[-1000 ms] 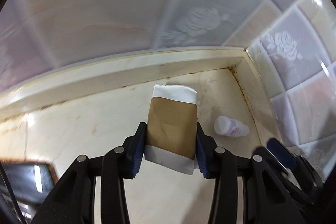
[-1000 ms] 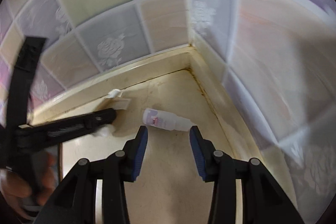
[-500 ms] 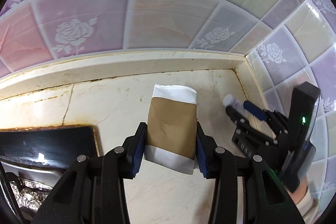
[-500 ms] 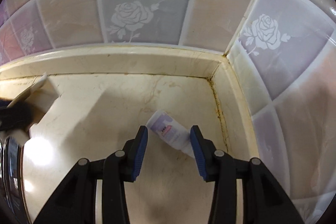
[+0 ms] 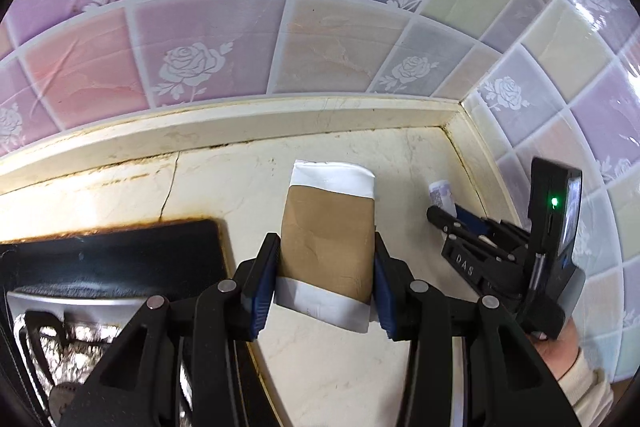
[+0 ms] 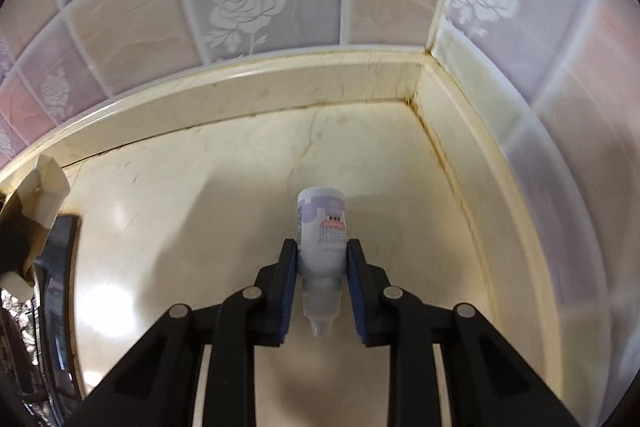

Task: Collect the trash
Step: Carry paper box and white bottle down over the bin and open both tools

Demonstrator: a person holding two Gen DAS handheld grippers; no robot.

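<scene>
Right gripper just closing, pinching small plastic bottle near far-right countertop corner; long axis along fingers, cap nearest. Left gripper clamping flattened paper cup.

surface: cream stone countertop, stained seams | on it: black hob at left

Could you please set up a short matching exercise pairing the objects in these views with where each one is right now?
Things:
1. brown and white paper cup
2. small white bottle
3. black stovetop

Places:
A. set into the counter, at the left
B. between the pads of the right gripper
C. clamped in the left gripper

Pairs: 1-C, 2-B, 3-A
</scene>
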